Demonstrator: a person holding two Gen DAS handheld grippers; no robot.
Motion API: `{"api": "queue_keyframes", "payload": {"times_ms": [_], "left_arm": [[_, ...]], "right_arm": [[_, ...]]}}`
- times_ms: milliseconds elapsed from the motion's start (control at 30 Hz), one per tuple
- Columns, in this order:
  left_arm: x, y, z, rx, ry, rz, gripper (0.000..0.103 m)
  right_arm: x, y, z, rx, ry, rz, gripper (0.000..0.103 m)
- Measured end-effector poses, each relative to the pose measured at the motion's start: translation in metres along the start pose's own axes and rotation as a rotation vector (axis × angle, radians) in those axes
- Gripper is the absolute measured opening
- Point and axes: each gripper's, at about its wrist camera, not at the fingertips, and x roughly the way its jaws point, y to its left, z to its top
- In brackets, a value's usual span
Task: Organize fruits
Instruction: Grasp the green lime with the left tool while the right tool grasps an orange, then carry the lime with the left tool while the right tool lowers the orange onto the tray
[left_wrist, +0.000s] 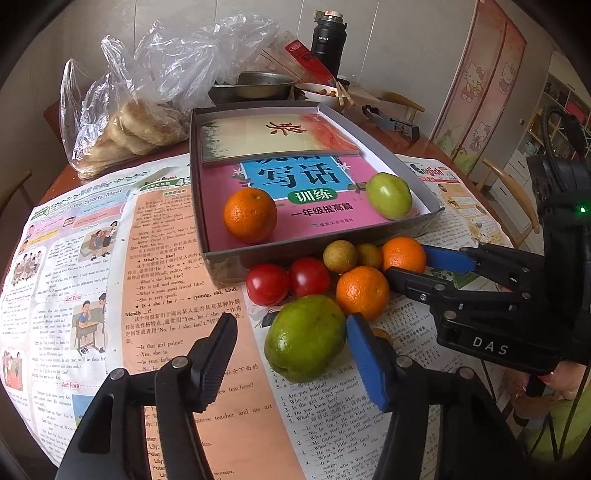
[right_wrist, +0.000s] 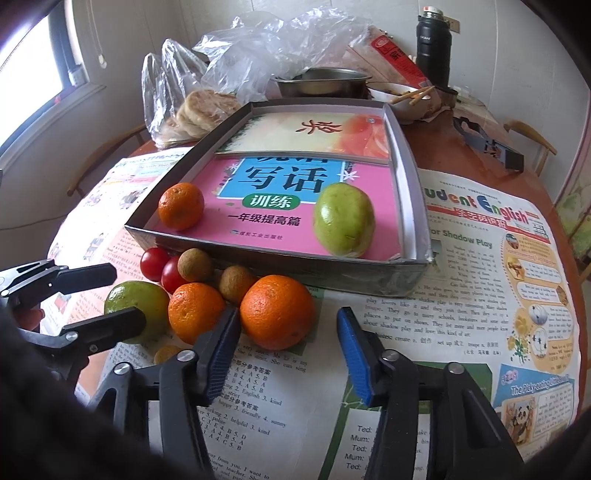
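Item: shallow grey cardboard box (left_wrist: 391, 151), lined with a pink workbook and a cream booklet, standing on a newspaper-covered round wooden table (left_wrist: 417, 142).

Contents already in the box: one orange tangerine (left_wrist: 250, 215) at its near left corner; one pale green round fruit (left_wrist: 388, 195) at its near right corner.

Loose on the newspaper, just before the box's near wall: two red cherry tomatoes (left_wrist: 288, 280) touching each other; two brown longan-like fruits (left_wrist: 351, 255); two further tangerines (left_wrist: 384, 275); one large green fruit (left_wrist: 306, 338).

Left gripper (left_wrist: 288, 363): jaws wide apart, holding nothing, the large green fruit between them and against the blue pad.

Right gripper (right_wrist: 286, 360): jaws wide apart, empty, the nearer big tangerine (right_wrist: 277, 311) just ahead of the gap, nearest the left finger.

Step in hand, judged: sorting is partly done; both grippers are lining up on a next fruit. Next move calls for centring each fruit, closing gently, then lifting over the box wall.

View differences: the left wrist view shows the right gripper from the side; the right wrist view shows a window (right_wrist: 26, 74) and a small yellow-orange piece (right_wrist: 166, 353) beneath the left gripper's finger, nearly hidden otherwise.
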Motion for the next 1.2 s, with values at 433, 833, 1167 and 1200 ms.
{"api": "queue_keyframes", "payload": {"times_ms": [433, 833, 1167, 1200], "left_arm": [[0.009, 0.001, 0.004, -0.007, 0.024, -0.063, 0.046], [-0.014, -0.006, 0.045, 0.016, -0.086, -0.069, 0.046], [0.012, -0.021, 0.070, 0.026, -0.072, -0.074, 0.046], [0.014, -0.022, 0.072, 0.026, -0.071, -0.071, 0.046]], "right_arm": [[-0.018, -0.007, 0.001, 0.001, -0.048, 0.005, 0.040], [-0.042, -0.026, 0.024, 0.010, -0.131, -0.042, 0.040], [-0.032, -0.041, 0.033, 0.023, -0.123, -0.080, 0.040], [-0.031, -0.042, 0.033, 0.025, -0.119, -0.080, 0.040]]}}
